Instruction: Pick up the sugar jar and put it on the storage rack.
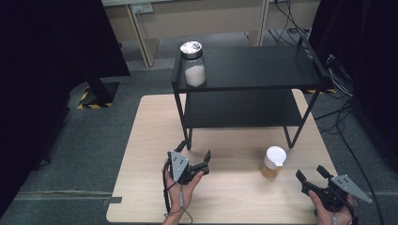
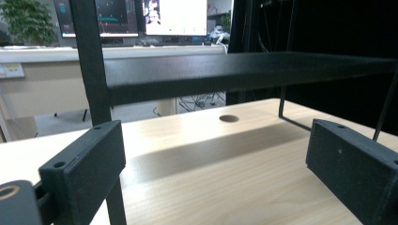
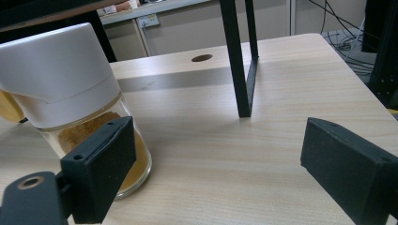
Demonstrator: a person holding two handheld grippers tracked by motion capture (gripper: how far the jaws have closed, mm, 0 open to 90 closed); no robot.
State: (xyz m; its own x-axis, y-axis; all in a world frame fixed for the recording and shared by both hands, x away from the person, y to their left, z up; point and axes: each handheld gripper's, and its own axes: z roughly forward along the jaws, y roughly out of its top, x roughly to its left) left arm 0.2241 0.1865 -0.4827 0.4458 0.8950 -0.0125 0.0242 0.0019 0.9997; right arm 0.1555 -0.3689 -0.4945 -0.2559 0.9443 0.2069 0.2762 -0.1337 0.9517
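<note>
Right gripper (image 1: 312,176) approaching spice jar (image 1: 273,162), fingers wide, empty.
Jar sits just left of the fingers; shift left to centre it on the desk (image 1: 225,197).

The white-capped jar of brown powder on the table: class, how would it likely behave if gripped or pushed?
The jar looks like clear glass, so it is probably stiff, smooth and rather slippery, and could break if dropped. Its wide white cap sits above a partly filled body, so a push near the top might tip it. Being round, it would likely roll once on its side.
</note>
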